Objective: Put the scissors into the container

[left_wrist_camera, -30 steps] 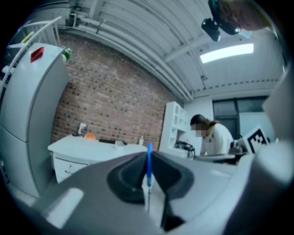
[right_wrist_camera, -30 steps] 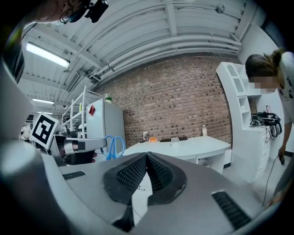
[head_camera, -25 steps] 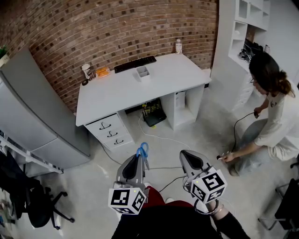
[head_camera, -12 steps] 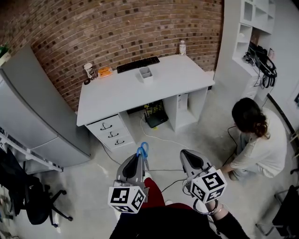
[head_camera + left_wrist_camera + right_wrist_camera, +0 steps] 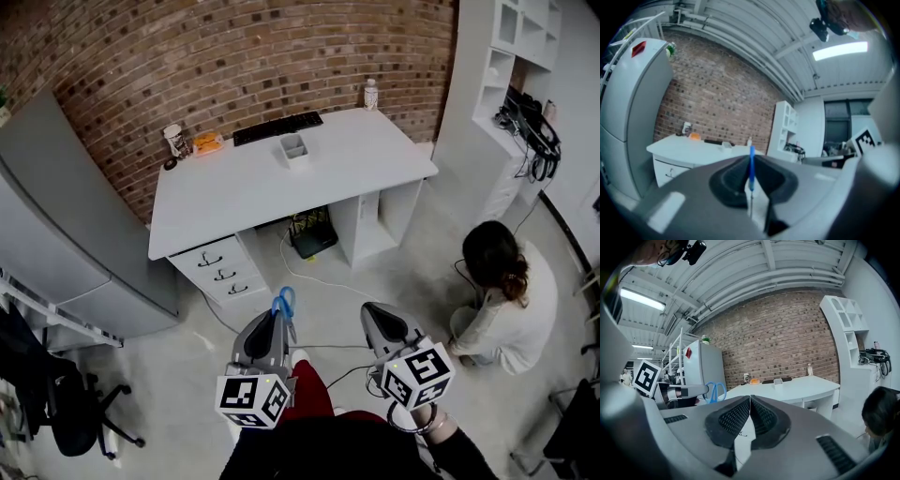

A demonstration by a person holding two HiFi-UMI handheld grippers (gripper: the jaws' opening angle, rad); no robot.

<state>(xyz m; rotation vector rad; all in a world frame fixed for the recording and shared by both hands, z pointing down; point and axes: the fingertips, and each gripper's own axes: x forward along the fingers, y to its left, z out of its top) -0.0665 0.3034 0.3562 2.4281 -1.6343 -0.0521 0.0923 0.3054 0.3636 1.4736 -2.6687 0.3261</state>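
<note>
Blue-handled scissors stick out of my left gripper, which is shut on them above the floor in front of the white desk. In the left gripper view the scissors show edge-on as a thin blue line between the closed jaws of the left gripper. A small white open container stands on the desk near its back, far ahead of both grippers. My right gripper is shut with nothing in it. The right gripper view shows the right gripper, the scissors and the container.
On the desk lie a black keyboard, a bottle, a cup and an orange item. A grey cabinet stands left, a black chair below it. A person crouches right by white shelves. Cables run over the floor.
The person at the right has bent lower and now crouches nearer the floor. Both grippers have stayed where they were, the left still holding the scissors.
</note>
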